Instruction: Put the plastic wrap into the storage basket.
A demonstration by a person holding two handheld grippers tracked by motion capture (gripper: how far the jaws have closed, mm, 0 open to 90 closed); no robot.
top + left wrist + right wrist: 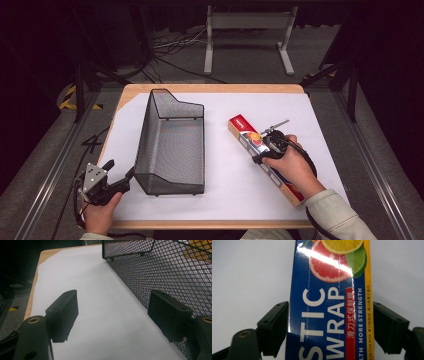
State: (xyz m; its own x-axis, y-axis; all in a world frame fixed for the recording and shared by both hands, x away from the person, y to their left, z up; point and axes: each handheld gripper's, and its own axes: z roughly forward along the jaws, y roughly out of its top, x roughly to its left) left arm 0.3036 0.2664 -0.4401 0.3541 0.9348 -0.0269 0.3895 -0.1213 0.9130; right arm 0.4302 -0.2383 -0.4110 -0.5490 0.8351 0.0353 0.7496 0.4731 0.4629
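— Right gripper view: what am I doing? — I am straddling the plastic wrap box (329, 302) lying on the table (225, 200), right gripper (329, 326) jaws open, not yet clamping.
— And the left gripper (112, 315)? — Jaws are gaping empty beside the mesh basket (162, 272); I am judging a centred, square squeeze best.

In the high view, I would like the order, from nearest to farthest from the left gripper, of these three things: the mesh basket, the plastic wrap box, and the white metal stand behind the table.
1. Mesh basket: just right of the left gripper, its near corner beside the jaws.
2. Plastic wrap box: on the table's right half, under the right gripper.
3. White metal stand: on the floor beyond the table's far edge.
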